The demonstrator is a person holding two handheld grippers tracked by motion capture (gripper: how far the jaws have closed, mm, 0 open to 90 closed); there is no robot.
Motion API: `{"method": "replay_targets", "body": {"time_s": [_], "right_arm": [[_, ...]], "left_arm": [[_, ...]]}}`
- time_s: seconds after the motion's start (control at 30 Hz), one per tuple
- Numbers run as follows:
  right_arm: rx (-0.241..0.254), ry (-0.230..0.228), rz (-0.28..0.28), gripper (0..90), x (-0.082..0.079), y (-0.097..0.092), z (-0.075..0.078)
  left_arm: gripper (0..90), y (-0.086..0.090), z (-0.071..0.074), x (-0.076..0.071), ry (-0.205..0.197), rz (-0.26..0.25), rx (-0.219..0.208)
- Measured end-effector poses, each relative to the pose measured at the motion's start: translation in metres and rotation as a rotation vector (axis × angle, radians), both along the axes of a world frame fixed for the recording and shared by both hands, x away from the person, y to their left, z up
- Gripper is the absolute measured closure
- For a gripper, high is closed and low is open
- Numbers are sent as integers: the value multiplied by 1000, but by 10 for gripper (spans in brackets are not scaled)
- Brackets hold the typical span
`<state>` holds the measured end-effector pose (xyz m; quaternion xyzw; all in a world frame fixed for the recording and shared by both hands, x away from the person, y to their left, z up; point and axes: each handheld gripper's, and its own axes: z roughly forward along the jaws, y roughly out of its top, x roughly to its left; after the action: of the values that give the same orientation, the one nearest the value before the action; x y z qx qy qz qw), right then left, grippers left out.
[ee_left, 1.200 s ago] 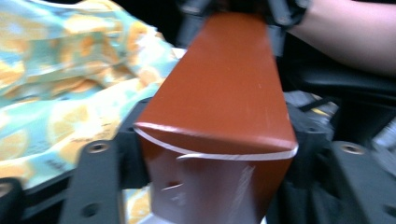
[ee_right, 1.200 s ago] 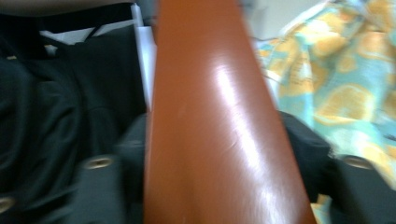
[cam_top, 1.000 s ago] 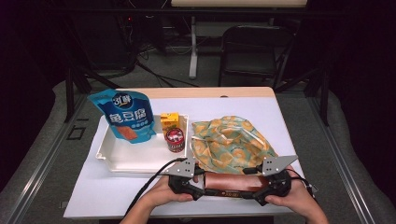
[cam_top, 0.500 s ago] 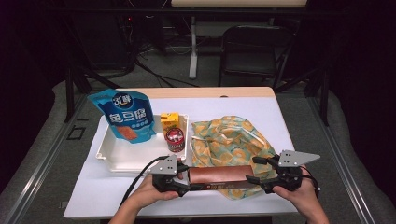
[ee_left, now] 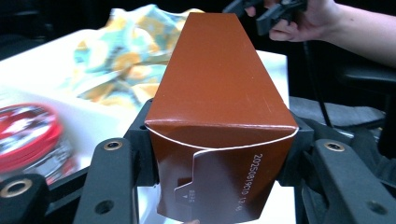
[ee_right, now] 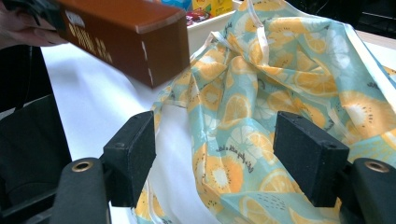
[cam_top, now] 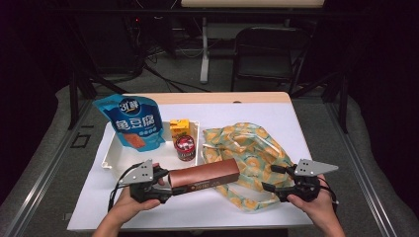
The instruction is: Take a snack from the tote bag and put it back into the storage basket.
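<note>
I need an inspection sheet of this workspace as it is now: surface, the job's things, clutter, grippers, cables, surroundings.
Surface: white table, wooden strip at its far edge.
Job's things: long brown box, lifted and tilted, one end between the left jaws; lemon-print bag lying crumpled on the table.
Clutter: white tray holding a blue pouch, a yellow carton and a red-lidded can.
Grippers: left gripper shut on the box; right gripper open over the bag, having just been closing.
Cables: black cable looping from the left gripper.
Surroundings: dark room, black chair behind the table.
</note>
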<state>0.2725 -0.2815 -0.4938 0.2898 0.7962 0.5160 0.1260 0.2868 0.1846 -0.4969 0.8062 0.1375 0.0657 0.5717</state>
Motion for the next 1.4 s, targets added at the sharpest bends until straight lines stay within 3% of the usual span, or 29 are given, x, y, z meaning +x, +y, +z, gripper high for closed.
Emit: {"method": "replay_targets", "body": {"time_s": [0.3, 0.67, 0.73, 0.8, 0.83, 0.9, 1.03, 1.13, 1.27, 1.37, 1.4], "right_arm": [[-10, 10, -7, 295, -1, 1, -4], [-29, 26, 0, 296, 0, 6, -9], [-29, 31, 1, 296, 0, 7, -10], [-24, 31, -4, 296, 0, 8, -10], [-24, 31, 0, 296, 0, 8, -10], [-21, 30, -3, 296, 1, 9, -10], [-30, 31, 4, 298, 1, 8, -11], [-29, 32, 3, 299, 2, 9, -12], [-28, 33, 10, 300, 2, 10, -12], [-29, 33, 9, 300, 2, 10, -13], [-30, 33, 8, 300, 1, 9, -12]], "left_arm": [[469, 45, 4, -2, -10, 92, -8], [468, 101, -5, -8, 2, 233, 8], [468, 108, -8, -7, 14, 226, 28], [468, 111, -13, -7, 18, 252, 26], [468, 112, -15, -6, 27, 242, 32], [468, 114, -21, -5, 42, 236, 69], [468, 115, -33, 0, 68, 257, 95], [467, 114, -36, 4, 71, 262, 110], [462, 114, -38, 7, 81, 261, 99], [461, 121, -39, 3, 74, 281, 142], [461, 124, -39, 2, 77, 293, 131]]}}
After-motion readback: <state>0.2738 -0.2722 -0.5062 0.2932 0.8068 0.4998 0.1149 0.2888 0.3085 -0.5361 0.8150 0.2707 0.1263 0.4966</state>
